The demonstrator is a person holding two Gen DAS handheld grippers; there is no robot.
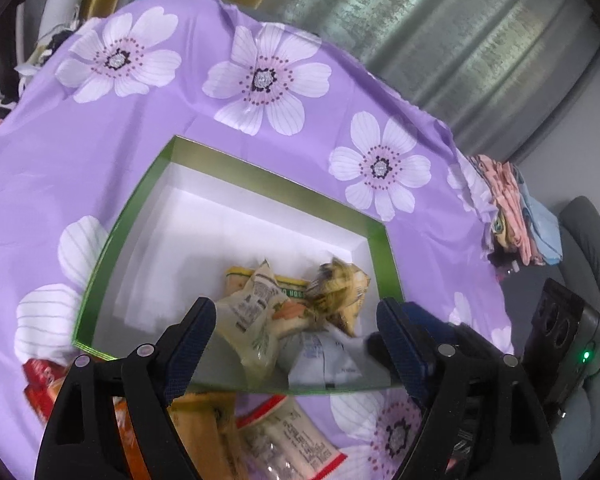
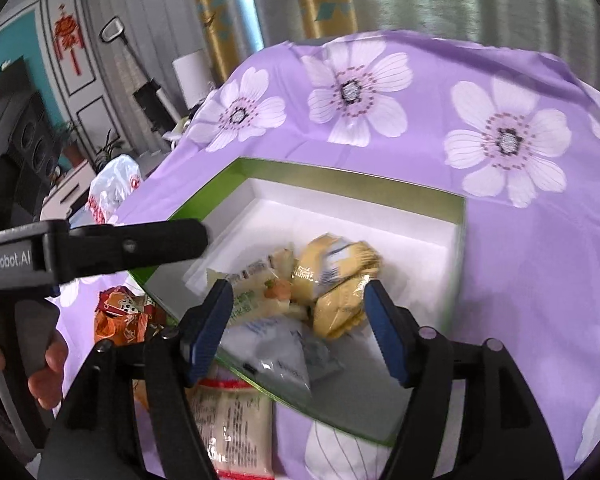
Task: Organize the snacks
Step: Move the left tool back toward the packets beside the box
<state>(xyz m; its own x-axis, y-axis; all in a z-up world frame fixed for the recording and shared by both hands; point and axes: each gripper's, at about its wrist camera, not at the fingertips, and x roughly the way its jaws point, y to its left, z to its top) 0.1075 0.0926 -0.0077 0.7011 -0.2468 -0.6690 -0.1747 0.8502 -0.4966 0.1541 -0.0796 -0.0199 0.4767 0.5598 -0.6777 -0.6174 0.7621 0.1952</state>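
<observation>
A green-rimmed box with a white inside (image 1: 140, 208) (image 2: 456, 240) lies on the purple flowered cloth. Several snack packs sit in its near corner: a beige pack (image 1: 256, 312) (image 2: 256, 300), yellow packs (image 1: 340, 284) (image 2: 336, 276) and a white pouch (image 1: 324, 360) (image 2: 268, 348). My left gripper (image 1: 296, 340) is open and empty above the box's near edge. My right gripper (image 2: 300, 328) is open and empty above the same packs. More packs lie outside the box: a pale red-edged pack (image 1: 292, 444) (image 2: 232, 428) and orange-red packs (image 1: 44, 384) (image 2: 124, 316).
The left gripper's body (image 2: 80, 248) reaches in from the left of the right wrist view. The right gripper's body (image 1: 560, 332) shows at the right of the left wrist view. Folded cloths (image 1: 512, 216) lie at the table's right edge. Curtains hang behind.
</observation>
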